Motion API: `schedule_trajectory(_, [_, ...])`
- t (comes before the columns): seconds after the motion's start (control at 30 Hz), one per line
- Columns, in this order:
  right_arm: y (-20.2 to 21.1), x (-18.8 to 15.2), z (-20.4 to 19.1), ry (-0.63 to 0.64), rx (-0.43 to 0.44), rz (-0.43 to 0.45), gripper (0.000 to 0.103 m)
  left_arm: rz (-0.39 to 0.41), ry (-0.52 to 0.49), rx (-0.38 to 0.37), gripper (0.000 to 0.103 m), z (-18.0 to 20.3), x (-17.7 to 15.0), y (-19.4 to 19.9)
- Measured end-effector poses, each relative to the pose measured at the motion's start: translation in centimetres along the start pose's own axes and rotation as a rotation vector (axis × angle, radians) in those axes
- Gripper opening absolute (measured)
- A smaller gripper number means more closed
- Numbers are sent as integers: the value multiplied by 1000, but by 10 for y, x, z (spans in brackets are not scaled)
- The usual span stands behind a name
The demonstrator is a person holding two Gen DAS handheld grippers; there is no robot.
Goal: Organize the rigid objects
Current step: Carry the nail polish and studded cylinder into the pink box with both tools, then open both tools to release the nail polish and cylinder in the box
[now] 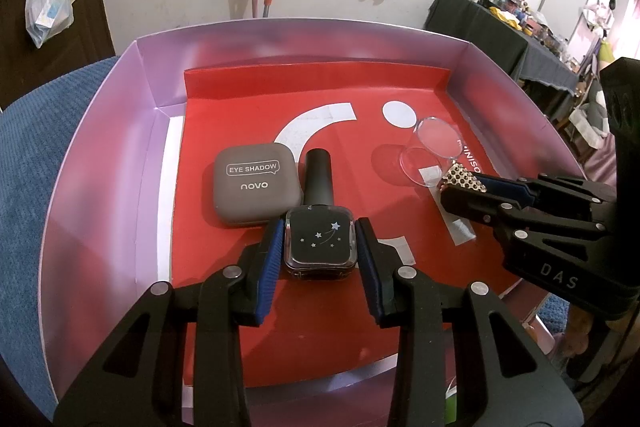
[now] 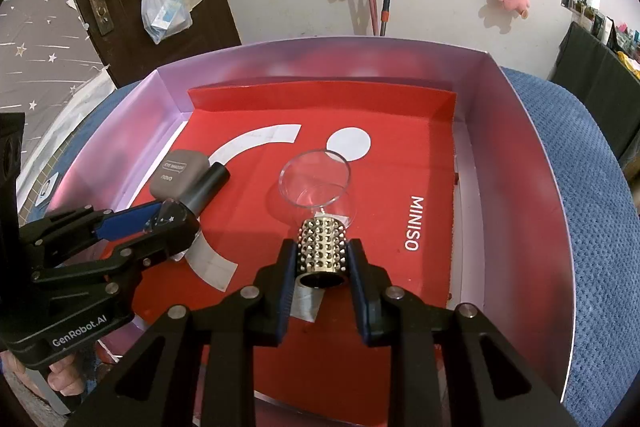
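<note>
My left gripper [image 1: 319,241] is shut on a black square bottle with stars and a black cap [image 1: 319,241], lying on the red sheet beside a grey eye shadow case [image 1: 256,185]. My right gripper [image 2: 322,259] is shut on a studded gold cylinder [image 2: 322,247], just in front of a clear plastic cup [image 2: 316,185] lying on its side. In the left wrist view the right gripper [image 1: 460,189], the cylinder [image 1: 462,181] and the cup [image 1: 430,151] are at the right. In the right wrist view the left gripper [image 2: 168,223], bottle [image 2: 204,189] and case [image 2: 180,177] are at the left.
Everything lies in a shallow box with pale purple walls [image 1: 120,147] [image 2: 516,163], lined with a red MINISO sheet [image 1: 360,99] [image 2: 400,187], on a blue textured surface [image 2: 592,187]. A white wall with plush toys stands behind.
</note>
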State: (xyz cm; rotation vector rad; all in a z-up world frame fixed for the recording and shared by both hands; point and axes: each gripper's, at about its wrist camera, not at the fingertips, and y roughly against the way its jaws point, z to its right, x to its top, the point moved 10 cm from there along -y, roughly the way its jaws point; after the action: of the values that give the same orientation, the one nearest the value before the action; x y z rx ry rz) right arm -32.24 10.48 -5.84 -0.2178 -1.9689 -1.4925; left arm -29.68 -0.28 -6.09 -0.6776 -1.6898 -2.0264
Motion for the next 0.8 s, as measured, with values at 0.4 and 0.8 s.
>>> schedule_trajectory(0.4, [1,0,0,-5,14,4,28,-18,-14,14,35,-1,-1,-2])
schedule_trajectory(0.8, [6,1,-2,-11,22,18,52,19,-33,37,59,1,2,14])
